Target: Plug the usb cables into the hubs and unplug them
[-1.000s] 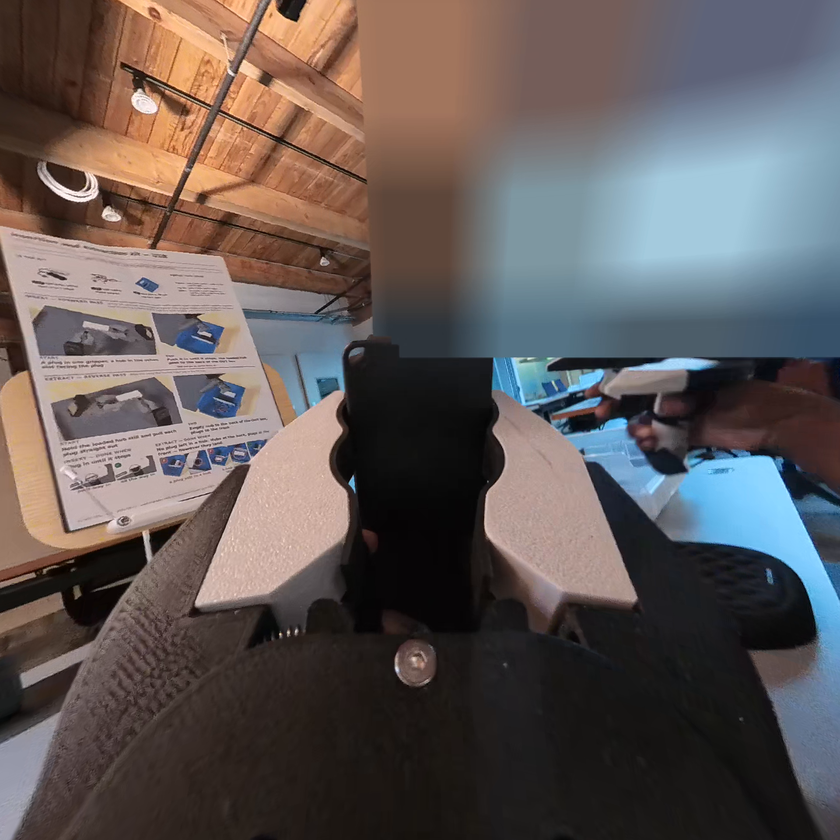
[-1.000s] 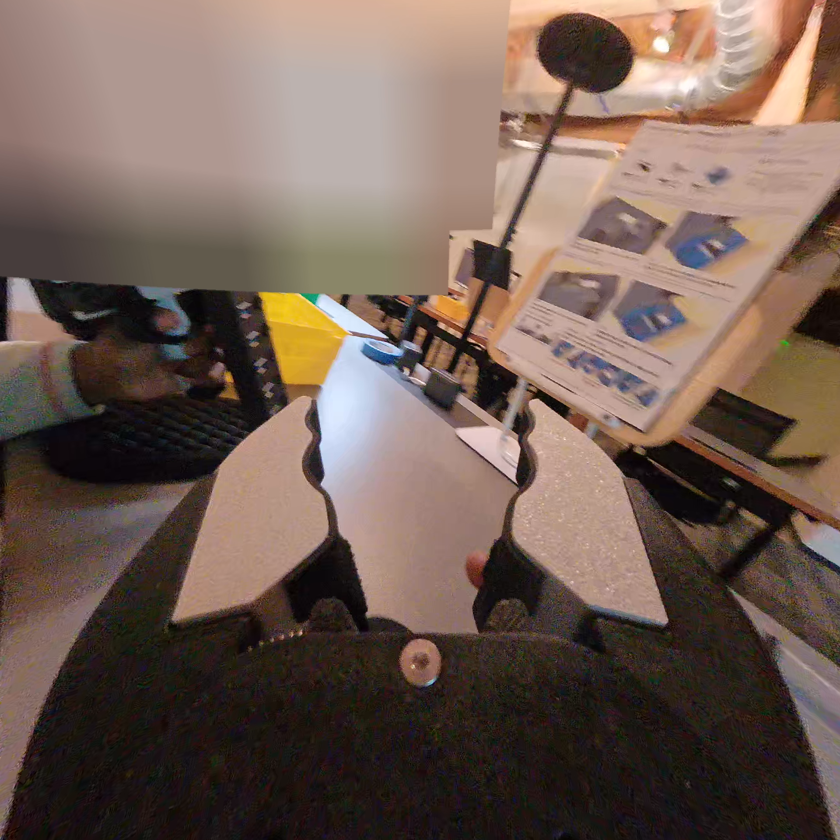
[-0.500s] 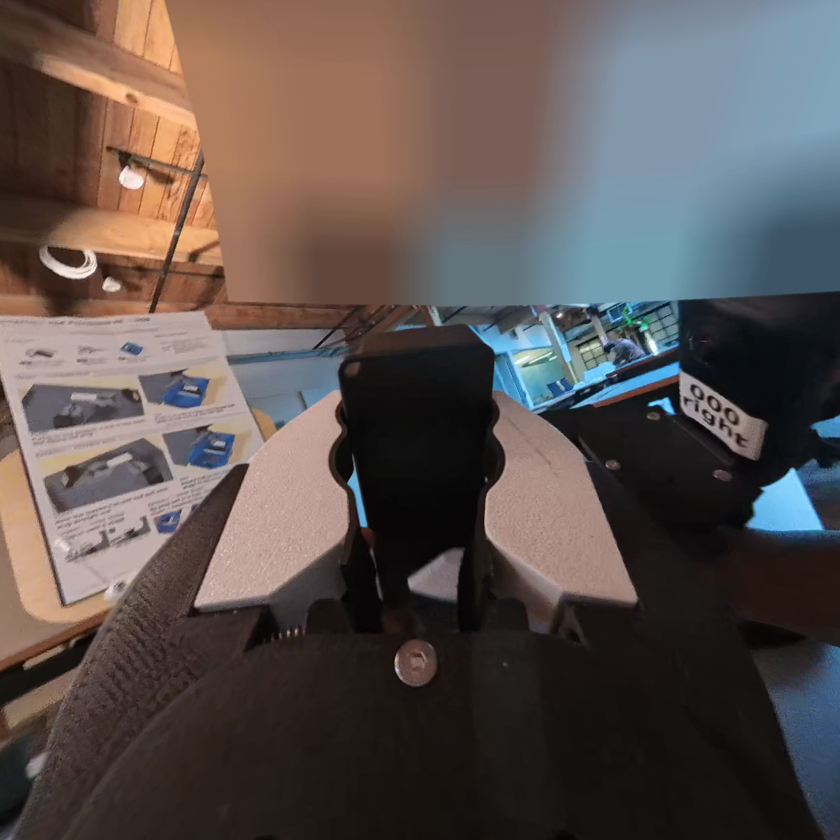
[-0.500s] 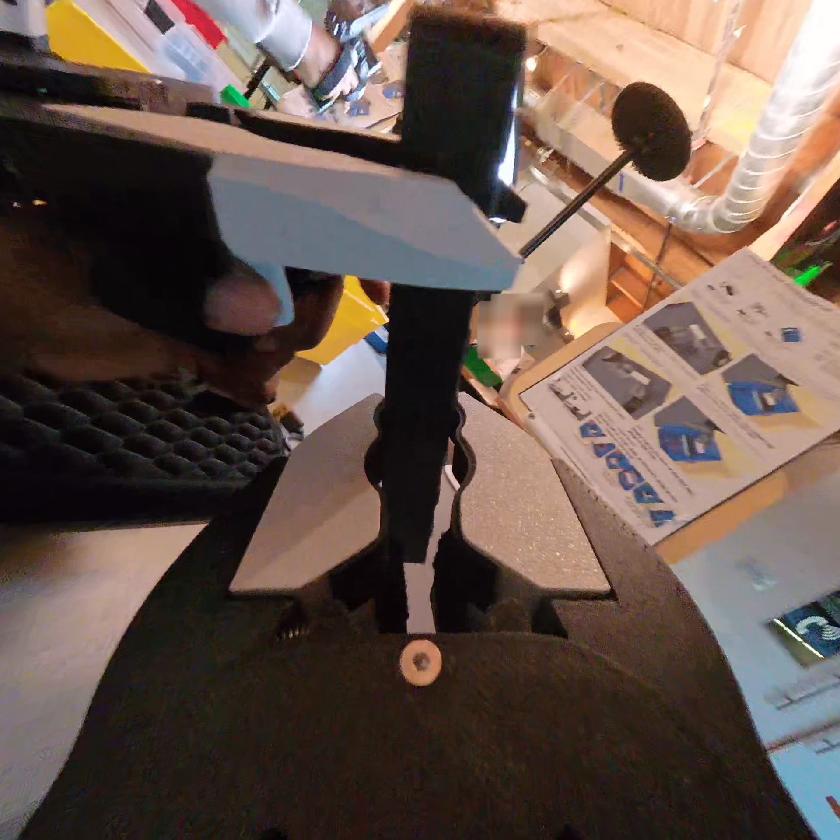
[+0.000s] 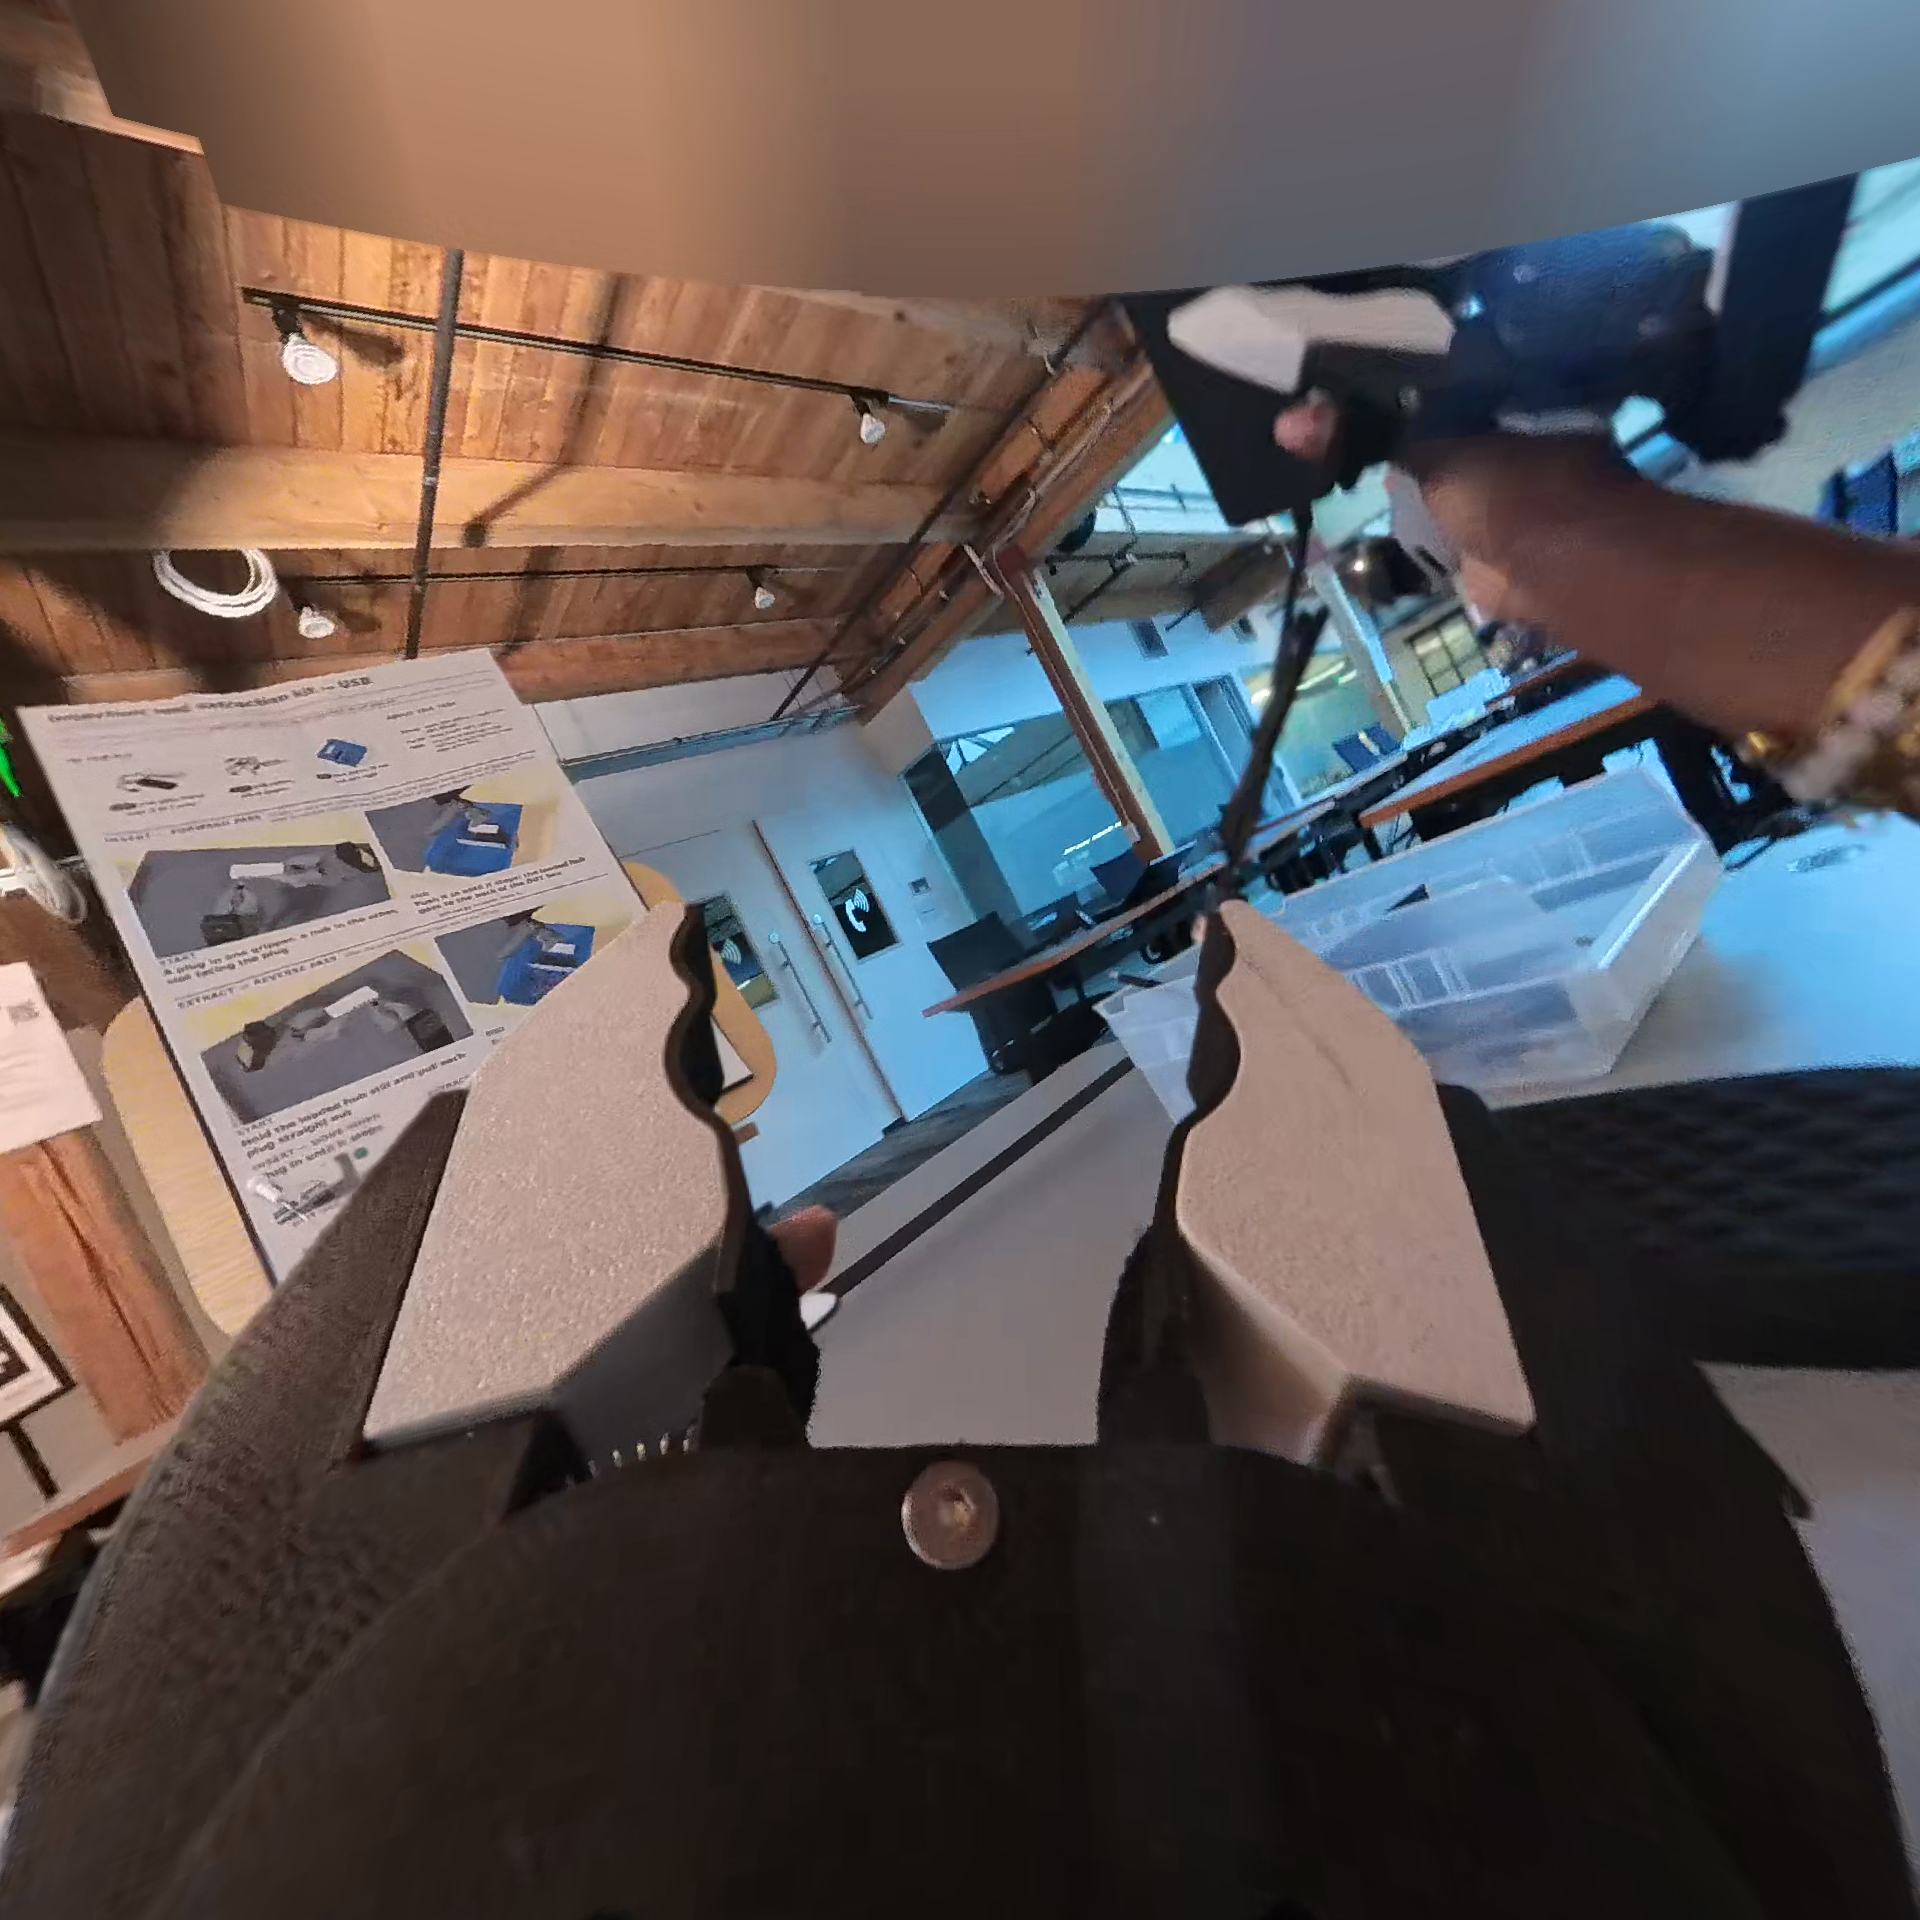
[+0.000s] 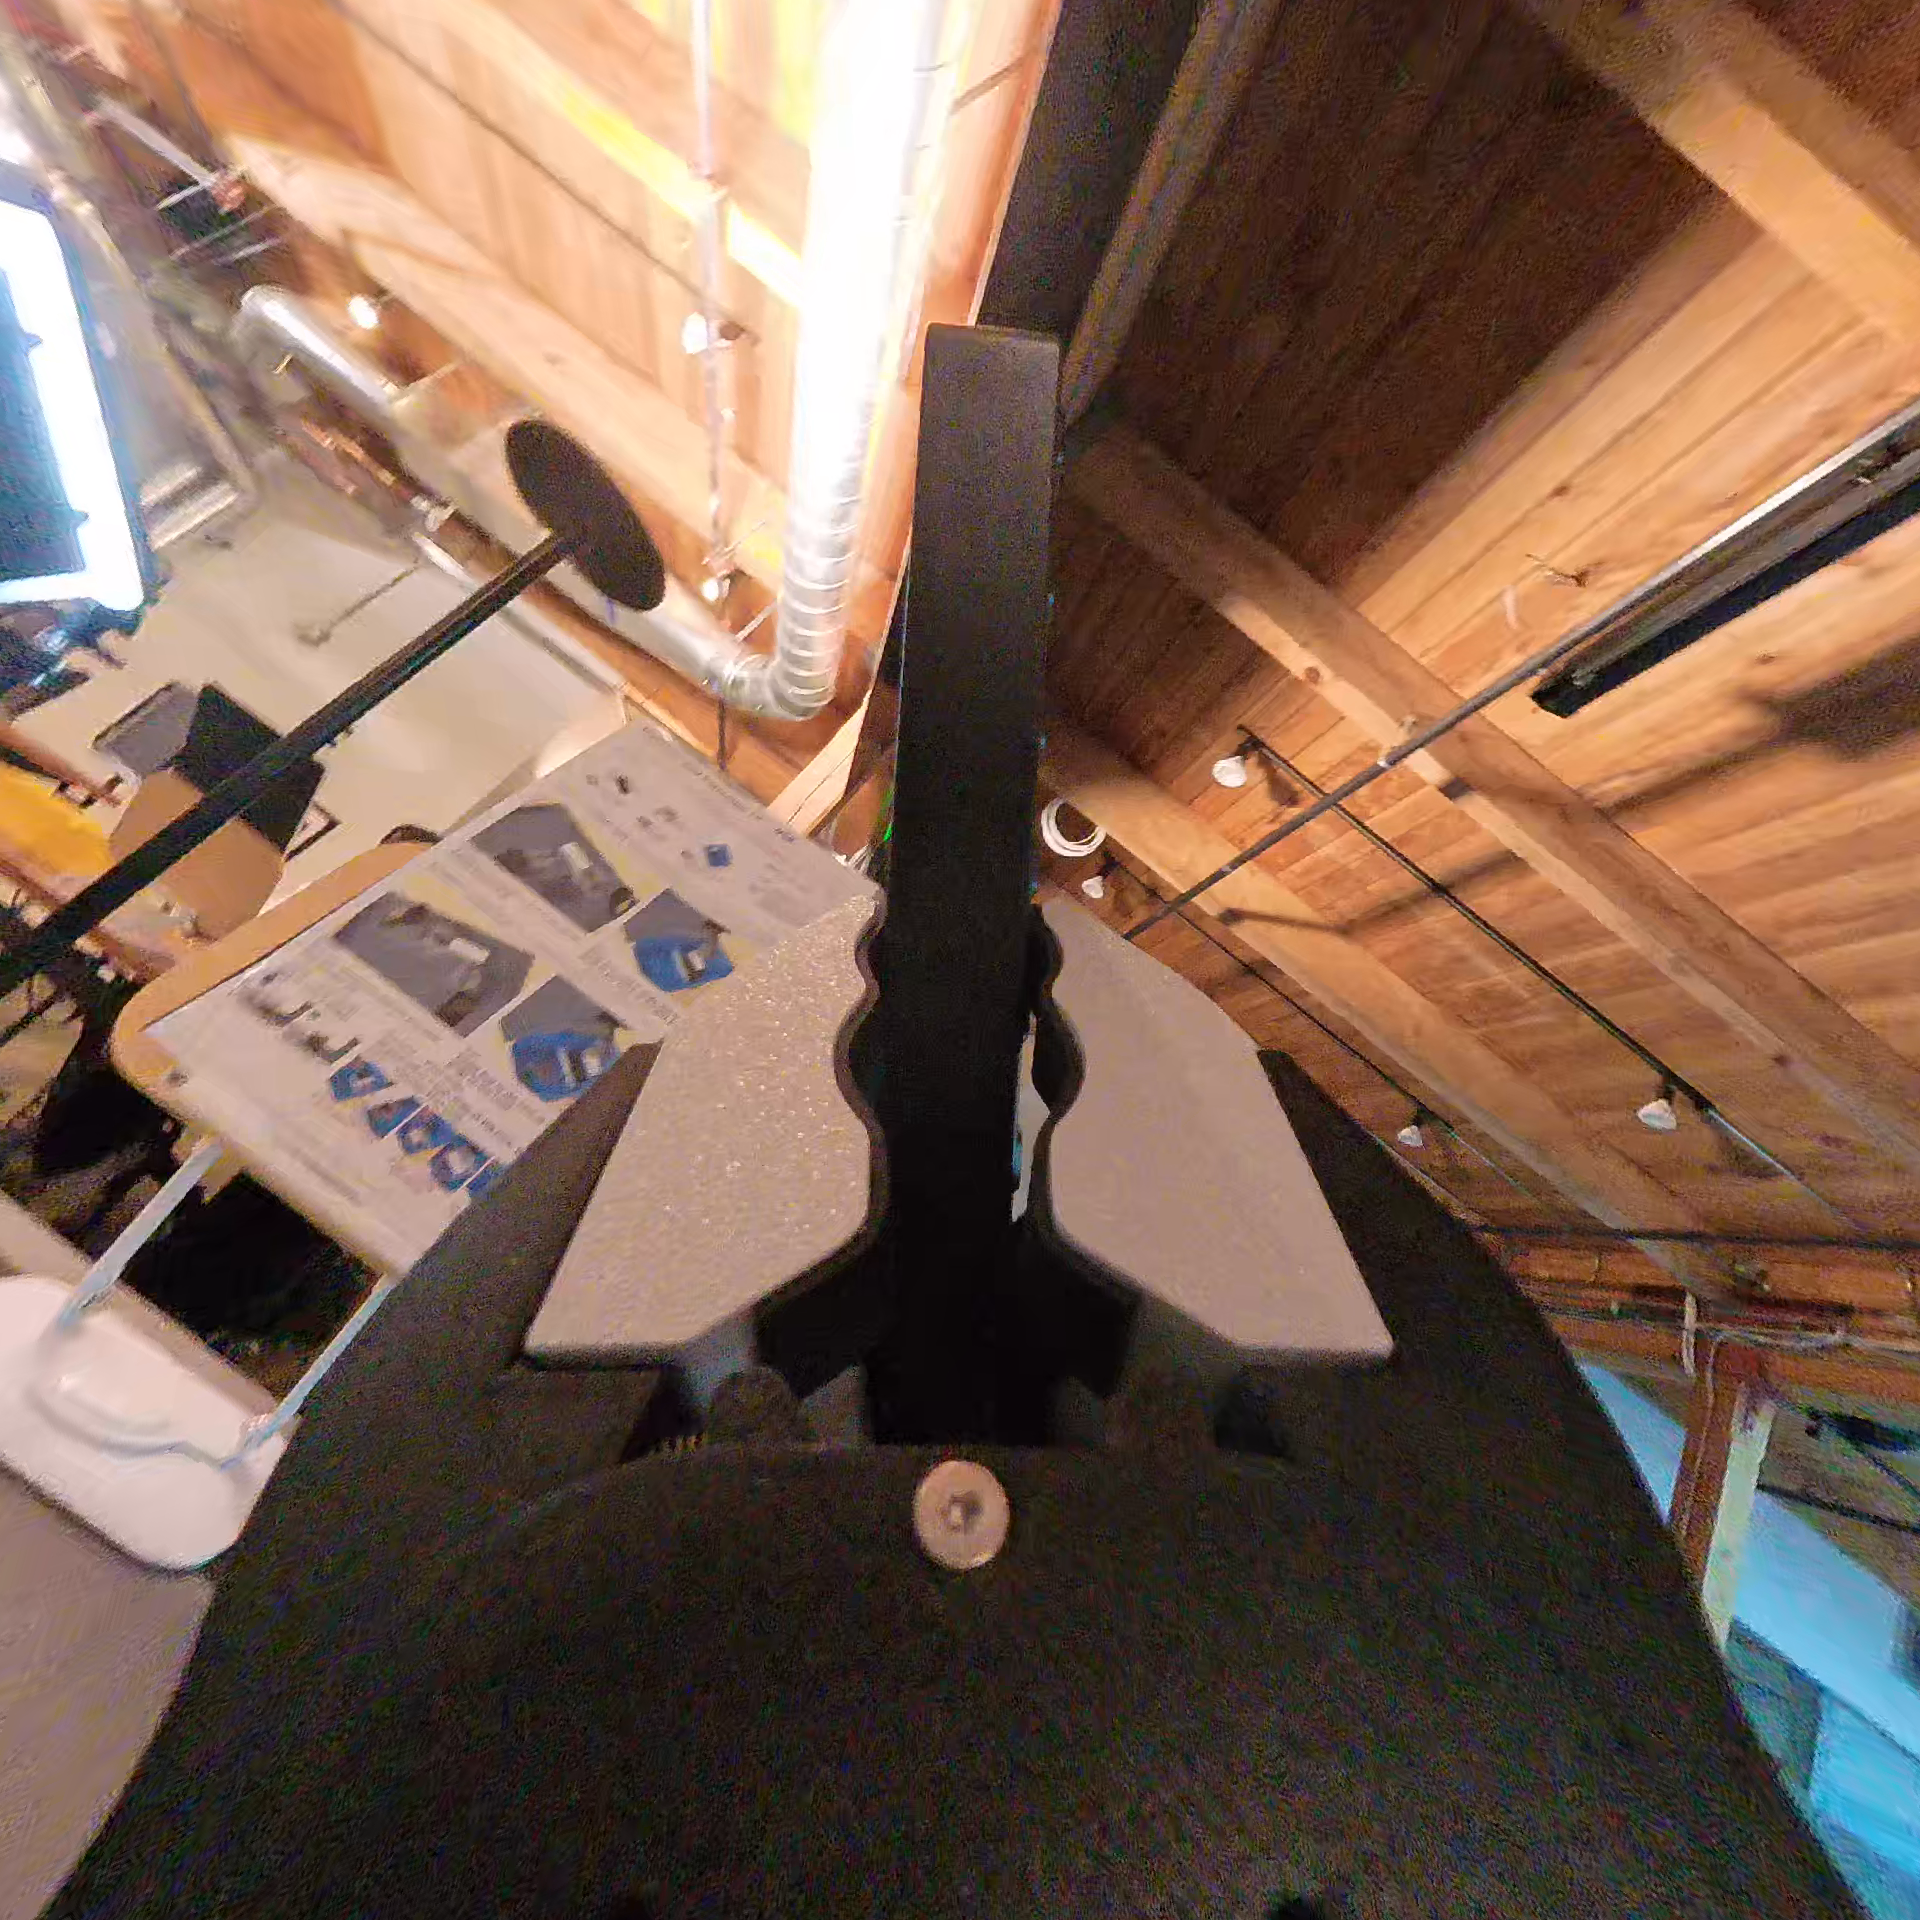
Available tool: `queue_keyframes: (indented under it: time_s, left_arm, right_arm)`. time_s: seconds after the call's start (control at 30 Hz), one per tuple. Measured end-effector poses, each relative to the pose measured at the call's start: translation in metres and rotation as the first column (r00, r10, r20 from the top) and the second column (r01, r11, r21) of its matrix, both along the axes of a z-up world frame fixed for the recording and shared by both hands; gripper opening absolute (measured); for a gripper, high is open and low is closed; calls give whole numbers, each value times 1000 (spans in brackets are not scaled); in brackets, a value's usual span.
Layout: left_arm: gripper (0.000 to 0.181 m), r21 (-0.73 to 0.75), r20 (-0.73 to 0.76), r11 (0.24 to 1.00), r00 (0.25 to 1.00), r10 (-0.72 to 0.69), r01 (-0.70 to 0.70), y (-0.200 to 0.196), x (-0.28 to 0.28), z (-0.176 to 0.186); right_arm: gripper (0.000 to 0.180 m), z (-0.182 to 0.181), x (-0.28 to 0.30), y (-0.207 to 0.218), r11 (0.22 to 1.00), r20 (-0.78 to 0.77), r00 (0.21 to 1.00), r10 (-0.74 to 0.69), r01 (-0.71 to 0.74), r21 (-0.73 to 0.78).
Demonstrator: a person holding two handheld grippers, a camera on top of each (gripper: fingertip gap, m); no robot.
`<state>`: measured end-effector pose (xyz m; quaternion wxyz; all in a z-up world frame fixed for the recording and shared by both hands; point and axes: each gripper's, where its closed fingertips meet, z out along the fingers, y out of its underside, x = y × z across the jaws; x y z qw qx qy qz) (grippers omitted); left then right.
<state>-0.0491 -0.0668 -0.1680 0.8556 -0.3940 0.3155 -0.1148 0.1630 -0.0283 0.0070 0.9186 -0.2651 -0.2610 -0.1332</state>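
Hub [image 6: 971, 790] first: our right tool [image 6: 951, 1029] is clamped on this long black bar, its long axis running straight out along the fingers and up toward the wooden ceiling. We judge it to be the hub; no ports show from here. Our left tool [image 5: 951, 1023] stands wide apart, nothing between its fingers, pointing out over the grey tabletop [image 5: 997, 1278]. From the left wrist view the right tool [image 5: 1262, 416] sits up and to the right, well above the left one, and a thin black cable [image 5: 1262, 727] hangs from it down toward the left tool's right finger. So the cable lies nearer our left tool, and that one should take the plug, though we cannot see the plug itself. Farther off, a clear plastic bin [image 5: 1507, 935] rests on the tabletop, and an instruction sheet [image 5: 312, 894] leans at the left.
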Motion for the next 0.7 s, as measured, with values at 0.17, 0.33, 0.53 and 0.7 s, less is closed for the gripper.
queue_keyframes:
  time_s: [0.17,0.33,0.53,0.7]
  left_arm:
    - [85,24,-59,999,998,26,-25,0,6,-4]
    - [83,0,-23,1000,1000,18,-18,3,1,-2]
    - [79,-2,-61,999,997,38,-38,7,4,-7]
    - [78,-6,-48,1000,999,26,-26,6,3,-6]
  right_arm:
    - [25,19,64,47,999,-80,996,46,-47,-10]
    - [25,-22,105,116,983,-94,987,130,-141,-117]
    - [25,-126,117,194,854,153,987,39,47,-518]
    - [26,-215,113,212,568,391,908,153,243,-786]
